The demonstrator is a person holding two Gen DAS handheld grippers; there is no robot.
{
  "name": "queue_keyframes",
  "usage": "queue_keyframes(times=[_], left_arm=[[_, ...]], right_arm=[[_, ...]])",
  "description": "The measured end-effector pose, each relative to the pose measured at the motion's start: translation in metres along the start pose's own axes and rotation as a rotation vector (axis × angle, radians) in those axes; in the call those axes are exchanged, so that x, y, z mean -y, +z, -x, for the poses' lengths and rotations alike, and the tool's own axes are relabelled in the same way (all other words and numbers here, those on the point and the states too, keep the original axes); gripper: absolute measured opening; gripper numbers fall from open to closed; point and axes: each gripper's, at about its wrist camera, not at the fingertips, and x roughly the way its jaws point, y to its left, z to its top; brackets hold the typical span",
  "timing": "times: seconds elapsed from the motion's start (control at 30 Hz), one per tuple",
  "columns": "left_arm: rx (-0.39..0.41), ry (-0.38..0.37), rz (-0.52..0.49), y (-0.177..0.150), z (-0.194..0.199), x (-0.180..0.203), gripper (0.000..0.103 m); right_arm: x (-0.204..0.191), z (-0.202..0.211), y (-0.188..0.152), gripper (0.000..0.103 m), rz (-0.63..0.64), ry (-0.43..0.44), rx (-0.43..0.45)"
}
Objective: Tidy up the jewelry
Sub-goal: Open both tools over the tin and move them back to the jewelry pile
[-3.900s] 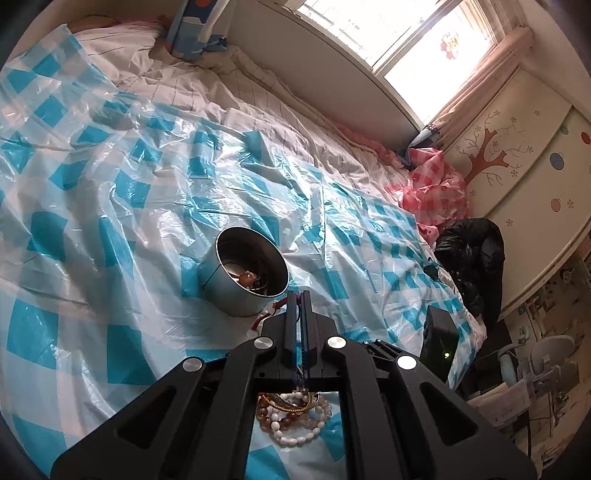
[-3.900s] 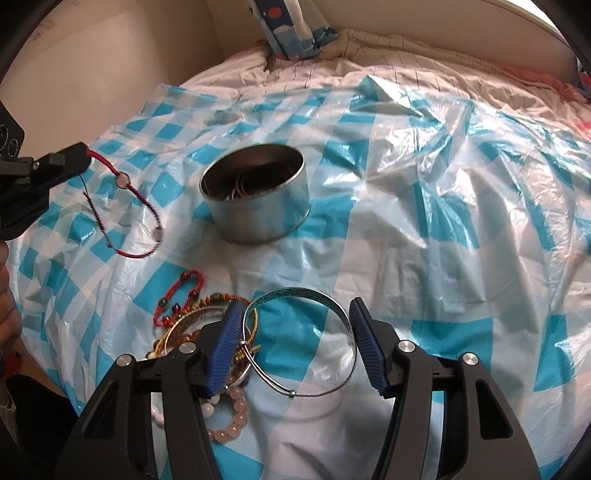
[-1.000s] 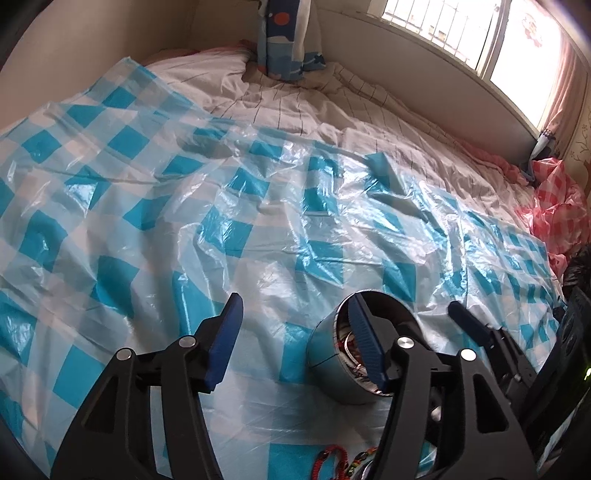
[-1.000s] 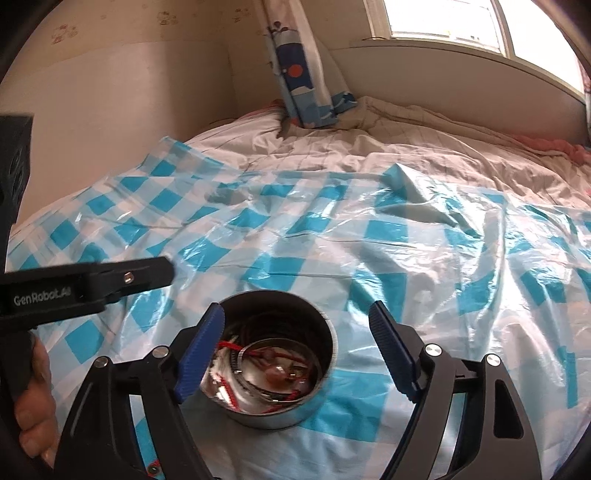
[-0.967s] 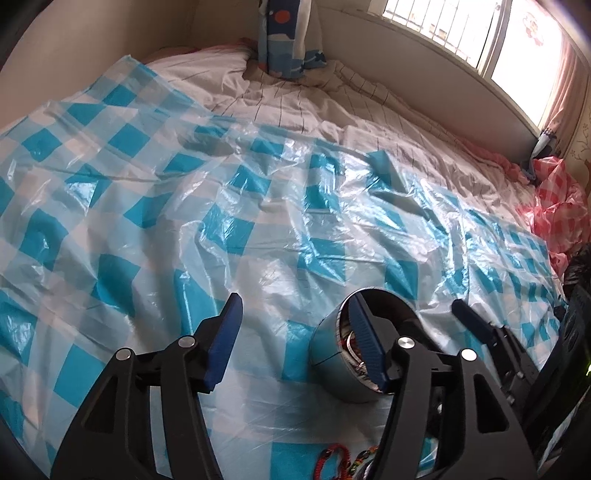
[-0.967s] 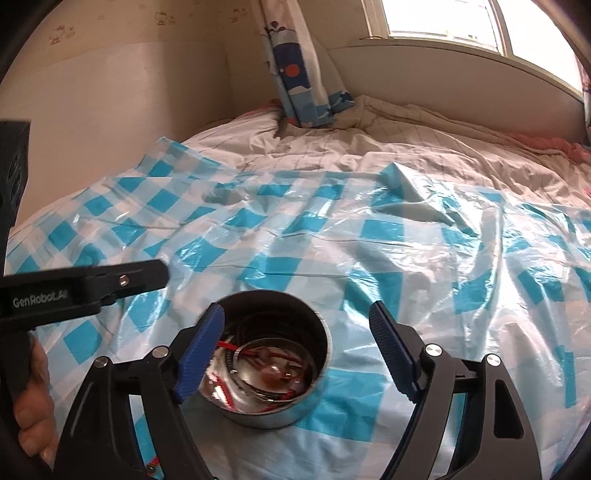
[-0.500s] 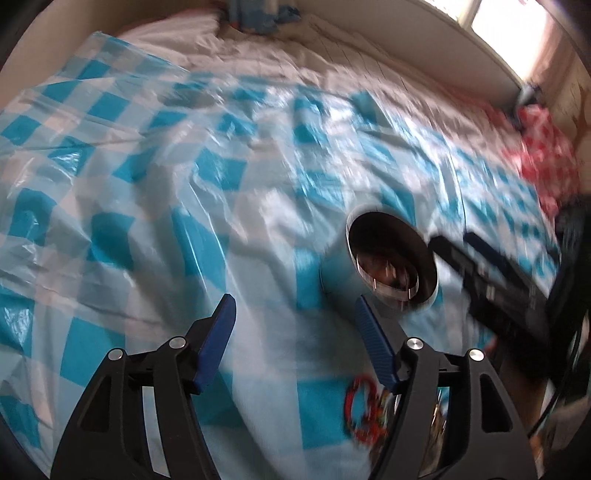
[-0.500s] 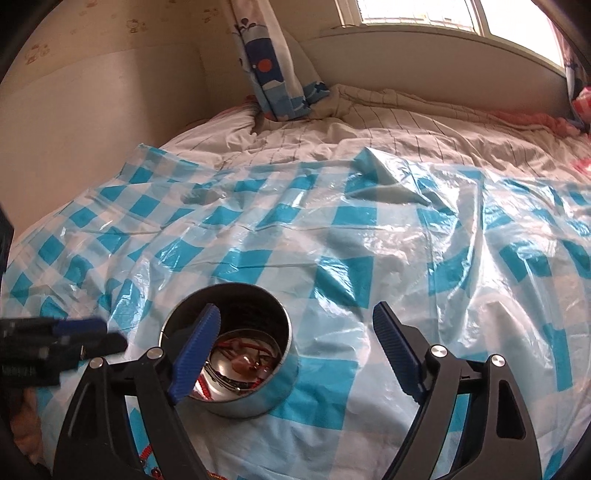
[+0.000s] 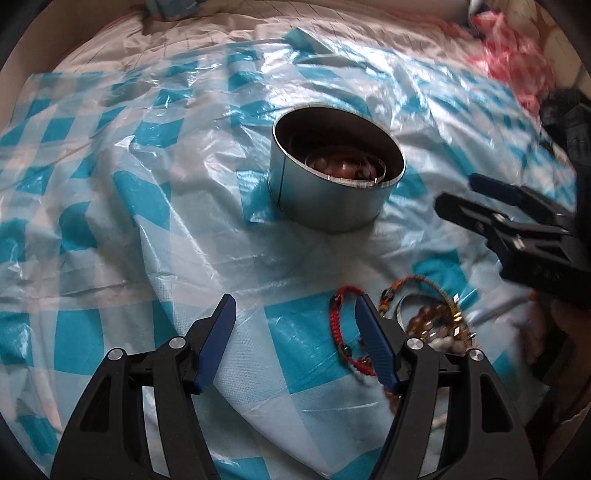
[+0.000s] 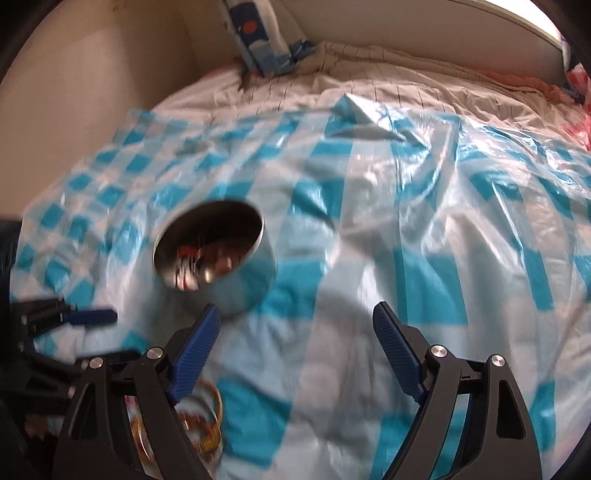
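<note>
A round metal tin (image 9: pixel 325 206) stands on the blue-checked plastic sheet (image 9: pixel 155 192) with bracelets inside it. In front of it lies a red cord bracelet (image 9: pixel 338 332) and, to its right, a heap of beaded and gold bangles (image 9: pixel 432 317). My left gripper (image 9: pixel 295 325) hangs open just above the sheet, its right finger over the red bracelet, nothing between the pads. My right gripper (image 10: pixel 295 332) is open and empty too, right of and nearer than the tin (image 10: pixel 251 288). The right gripper (image 9: pixel 458 192) shows beside the tin in the left wrist view. The bangles (image 10: pixel 207 417) peek out under its left finger.
The sheet covers a bed with a striped beige quilt (image 10: pixel 369 70). A blue-and-white curtain (image 10: pixel 258 33) hangs at the bed's far end by a cream wall (image 10: pixel 74 92). A pink checked bag (image 9: pixel 513 55) lies at the far right. The left gripper (image 10: pixel 107 336) is at the left edge.
The left gripper has tipped down and sunk toward the bracelets in front of the tin. The right gripper has drawn back from over the tin, which now sits up and to its left.
</note>
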Motion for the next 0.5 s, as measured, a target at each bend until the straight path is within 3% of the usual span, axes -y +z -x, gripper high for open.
queue_keyframes(times=[0.13, 0.33, 0.47, 0.5], left_arm=[[-0.016, 0.056, -0.076, -0.005, -0.005, 0.01, 0.064], [-0.018, 0.086, -0.098, -0.005, -0.008, 0.013, 0.064], [0.015, 0.2, -0.095, -0.001, -0.009, 0.01, 0.064], [0.024, 0.23, -0.088, 0.0, -0.01, 0.007, 0.064]], right_arm=[[-0.015, -0.001, -0.018, 0.081, 0.108, -0.036, -0.051], [-0.035, -0.013, -0.027, 0.081, 0.225, -0.054, -0.104], [-0.045, -0.02, -0.029, 0.084, 0.295, -0.126, -0.116], [-0.045, -0.02, -0.029, 0.088, 0.305, -0.18, -0.104]])
